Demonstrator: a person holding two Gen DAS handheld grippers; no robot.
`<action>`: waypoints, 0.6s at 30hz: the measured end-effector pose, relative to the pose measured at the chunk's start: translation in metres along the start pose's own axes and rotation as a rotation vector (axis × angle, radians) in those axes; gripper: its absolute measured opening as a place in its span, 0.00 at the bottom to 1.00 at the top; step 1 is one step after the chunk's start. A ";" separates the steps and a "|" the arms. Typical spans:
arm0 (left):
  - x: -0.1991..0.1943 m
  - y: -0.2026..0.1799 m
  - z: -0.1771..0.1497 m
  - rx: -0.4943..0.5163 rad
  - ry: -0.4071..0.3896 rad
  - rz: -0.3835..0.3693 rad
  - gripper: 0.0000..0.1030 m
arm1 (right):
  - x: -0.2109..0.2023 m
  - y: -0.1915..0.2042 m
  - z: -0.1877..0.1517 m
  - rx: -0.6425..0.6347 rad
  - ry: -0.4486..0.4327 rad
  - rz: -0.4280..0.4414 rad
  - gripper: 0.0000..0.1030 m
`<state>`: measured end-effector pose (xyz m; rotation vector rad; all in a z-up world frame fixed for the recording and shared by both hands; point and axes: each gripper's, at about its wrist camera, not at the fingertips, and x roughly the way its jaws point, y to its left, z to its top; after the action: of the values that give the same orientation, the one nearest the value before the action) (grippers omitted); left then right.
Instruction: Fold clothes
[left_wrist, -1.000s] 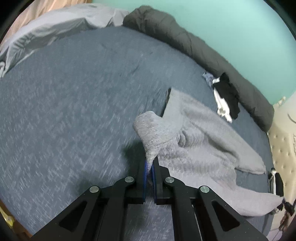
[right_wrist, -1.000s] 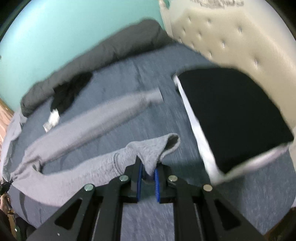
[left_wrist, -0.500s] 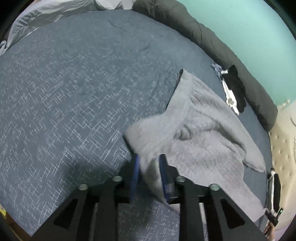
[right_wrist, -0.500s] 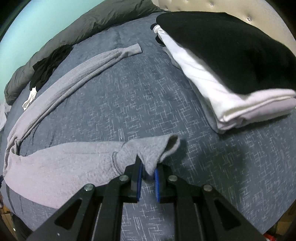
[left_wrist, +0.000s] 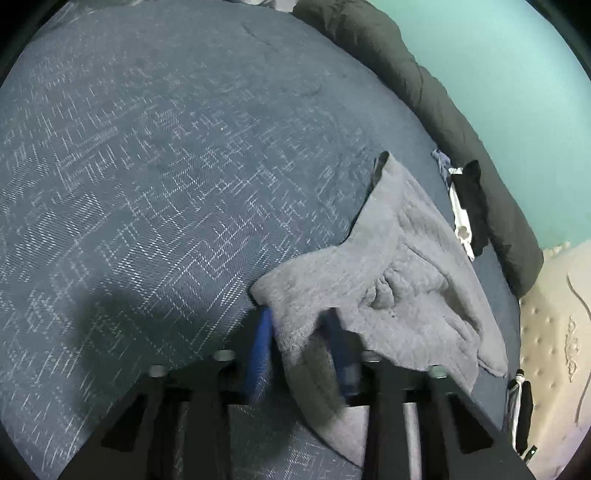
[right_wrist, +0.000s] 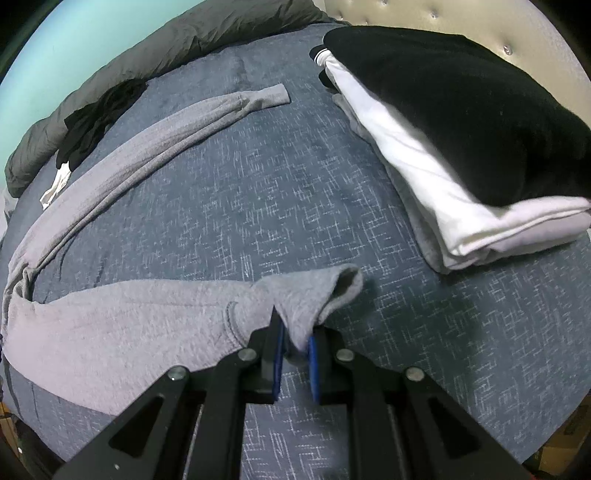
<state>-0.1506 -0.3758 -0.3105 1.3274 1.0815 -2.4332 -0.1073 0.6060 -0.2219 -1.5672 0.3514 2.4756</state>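
Laying the grey trousers (right_wrist: 122, 317) flat on the bed (left_wrist: 155, 177) is the step we judge to be in hand, before any fold is made. Our right tongs (right_wrist: 295, 341) are nipped tight on the cuff (right_wrist: 314, 291) of the near leg, the cloth bunched between the blue pads, low over the quilt and tilted steeply down. Our left tongs (left_wrist: 301, 339) sit at the waistband corner (left_wrist: 295, 295); their jaws are closing with a flap of grey cloth hanging between them, and the blur keeps us from saying whether the pads press on it. That hand also points downward, close to the quilt.

The trousers lie across the bed's middle, the far leg (right_wrist: 155, 136) stretched toward the dark rolled duvet (right_wrist: 155, 48) at the far edge. A folded stack (right_wrist: 461, 147), black over white, rests near the headboard edge.

Next, we think, both hands should get a firm hold and bring the near leg over onto the far one, edges matched
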 end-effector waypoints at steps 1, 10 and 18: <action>-0.001 -0.002 -0.001 0.016 -0.008 0.007 0.16 | 0.000 0.001 0.001 -0.004 -0.001 -0.003 0.10; -0.051 -0.019 -0.002 0.075 -0.104 0.032 0.11 | -0.018 0.009 0.008 -0.014 -0.044 0.008 0.10; -0.066 -0.017 -0.007 0.052 -0.104 0.052 0.11 | -0.050 0.010 0.015 -0.017 -0.092 0.063 0.10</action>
<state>-0.1143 -0.3713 -0.2525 1.2132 0.9528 -2.4778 -0.1016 0.5993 -0.1698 -1.4645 0.3718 2.5948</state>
